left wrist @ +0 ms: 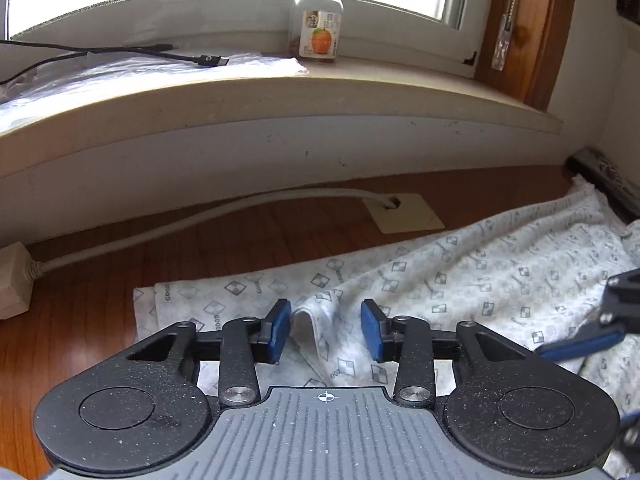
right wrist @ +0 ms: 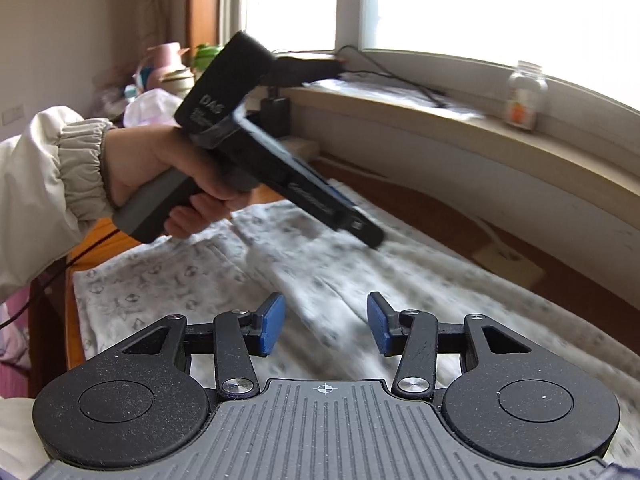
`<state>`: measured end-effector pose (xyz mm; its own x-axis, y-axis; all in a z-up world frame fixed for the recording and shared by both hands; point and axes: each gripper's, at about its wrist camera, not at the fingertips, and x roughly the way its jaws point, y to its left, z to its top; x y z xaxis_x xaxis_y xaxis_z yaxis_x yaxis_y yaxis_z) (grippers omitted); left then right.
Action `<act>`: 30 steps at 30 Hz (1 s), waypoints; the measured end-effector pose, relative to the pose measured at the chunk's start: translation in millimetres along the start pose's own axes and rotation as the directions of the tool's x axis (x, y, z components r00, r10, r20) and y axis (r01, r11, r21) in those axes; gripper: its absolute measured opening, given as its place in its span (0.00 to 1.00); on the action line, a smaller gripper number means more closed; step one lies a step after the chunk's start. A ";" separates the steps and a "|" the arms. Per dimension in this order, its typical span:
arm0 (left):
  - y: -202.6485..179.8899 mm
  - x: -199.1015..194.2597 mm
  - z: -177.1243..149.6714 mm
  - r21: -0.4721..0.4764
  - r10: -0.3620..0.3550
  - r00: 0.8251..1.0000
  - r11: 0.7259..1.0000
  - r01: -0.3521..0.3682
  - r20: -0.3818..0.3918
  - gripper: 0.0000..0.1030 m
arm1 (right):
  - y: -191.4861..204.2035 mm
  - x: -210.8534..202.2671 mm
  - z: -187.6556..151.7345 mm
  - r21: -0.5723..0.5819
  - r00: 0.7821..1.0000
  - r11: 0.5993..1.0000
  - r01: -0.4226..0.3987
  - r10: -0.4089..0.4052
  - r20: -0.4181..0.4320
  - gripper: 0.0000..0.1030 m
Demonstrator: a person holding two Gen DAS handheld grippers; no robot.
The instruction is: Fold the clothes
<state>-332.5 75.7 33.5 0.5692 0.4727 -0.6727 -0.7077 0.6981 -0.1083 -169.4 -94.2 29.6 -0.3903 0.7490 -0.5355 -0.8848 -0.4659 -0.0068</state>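
Observation:
A white garment [left wrist: 480,280] with a grey square print lies spread on the brown wooden table [left wrist: 100,280]. My left gripper [left wrist: 326,330] is open, its blue pads either side of a raised fold of the cloth [left wrist: 306,328] near the garment's left end. My right gripper [right wrist: 326,324] is open and empty above the garment [right wrist: 320,272]; it shows in the left wrist view [left wrist: 600,332] at the right edge. The left gripper, held in a hand, shows in the right wrist view [right wrist: 360,232], low over the cloth.
A window sill [left wrist: 280,92] runs along the back with a jar [left wrist: 318,20], a black cable [left wrist: 120,50] and plastic sheet. A white cable [left wrist: 180,224] and power strip [left wrist: 12,280] lie on the table behind the garment. Clutter [right wrist: 160,76] stands at the far left.

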 end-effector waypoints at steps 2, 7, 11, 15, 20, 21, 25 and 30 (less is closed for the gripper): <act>0.0 2.5 0.5 0.004 -0.004 1.000 1.000 0.004 0.010 0.40 | 7.3 11.8 6.9 -0.023 1.000 1.000 -0.013 0.012 -0.013 0.44; -1.7 7.7 4.3 0.015 -0.009 1.000 1.000 0.009 0.015 0.40 | 16.9 26.6 13.9 -0.060 0.999 0.998 -0.013 0.011 -0.031 0.38; -0.9 6.7 3.7 0.034 -0.016 1.000 0.999 0.015 0.024 0.13 | 19.4 25.8 13.9 -0.074 1.000 0.997 -0.011 0.010 -0.009 0.10; -0.6 4.0 3.6 0.054 -0.023 0.999 0.998 0.021 0.037 0.06 | 14.0 20.5 14.5 -0.042 0.999 0.999 0.007 -0.005 0.039 0.06; -2.9 -33.7 17.8 0.067 -0.050 0.991 0.997 0.042 0.123 0.05 | 10.3 4.2 23.5 0.014 0.992 0.999 -0.032 0.030 0.122 0.05; -1.9 -44.4 22.6 0.059 -0.055 0.988 0.997 0.046 0.143 0.05 | 12.2 1.0 27.8 0.020 0.989 0.999 -0.046 0.043 0.138 0.05; 2.6 -48.0 31.4 0.078 0.001 0.996 0.997 -0.008 0.086 0.10 | 24.7 11.0 40.3 0.021 0.990 0.998 -0.053 0.050 0.133 0.06; 11.8 -25.7 9.2 0.065 0.106 0.994 0.992 -0.107 0.020 0.26 | 23.7 17.1 30.7 0.039 0.997 0.999 -0.036 0.033 0.073 0.30</act>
<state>-351.6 76.7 56.2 0.4992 0.5546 -0.6657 -0.7358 0.6771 0.0123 -204.9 -78.0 46.2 -0.4365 0.7656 -0.4726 -0.8795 -0.4738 0.0449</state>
